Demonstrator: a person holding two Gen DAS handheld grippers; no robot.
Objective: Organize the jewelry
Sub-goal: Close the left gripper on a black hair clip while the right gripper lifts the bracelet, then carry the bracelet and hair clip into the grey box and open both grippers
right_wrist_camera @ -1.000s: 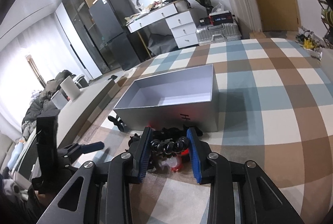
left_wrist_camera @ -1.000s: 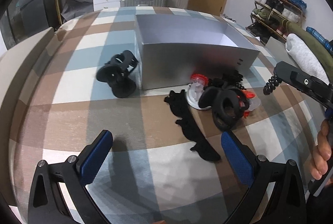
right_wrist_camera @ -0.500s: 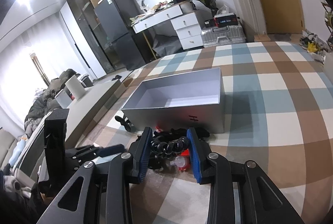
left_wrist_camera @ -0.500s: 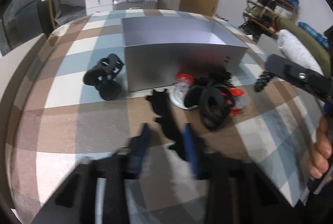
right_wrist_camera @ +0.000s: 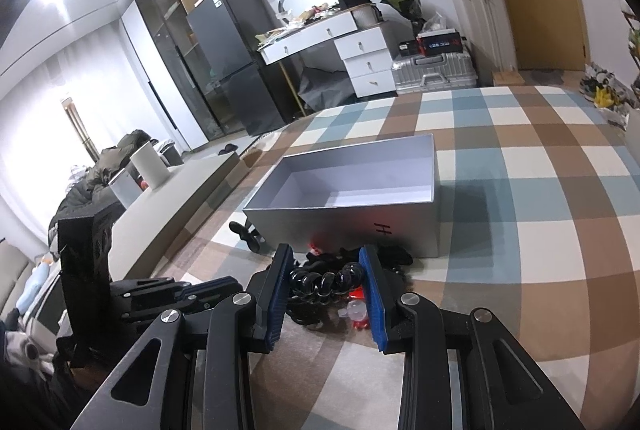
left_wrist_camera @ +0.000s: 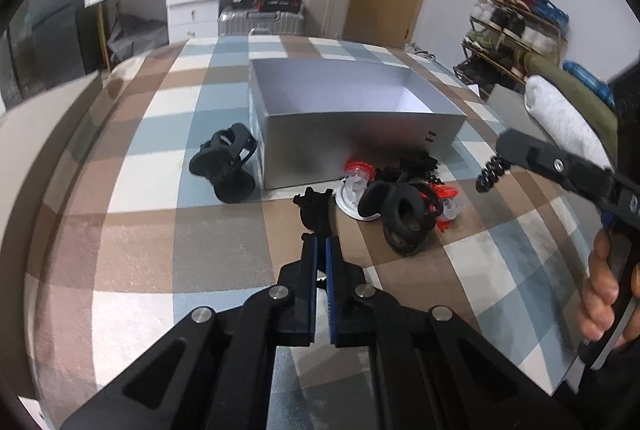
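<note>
An open grey box stands on the checked bed cover, also in the right wrist view. In front of it lies a heap of black and red hair accessories. My left gripper is shut on the near end of a long black hair clip that lies on the cover. My right gripper is shut on a black spiral hair tie and holds it above the heap; the tie also shows in the left wrist view.
A black claw clip lies left of the box. A desk with drawers, suitcases and a shoe rack stand beyond the bed. Folded bedding lies at the right.
My left gripper has closed from wide open onto the long black clip. My right gripper has lifted a little with the spiral tie.
</note>
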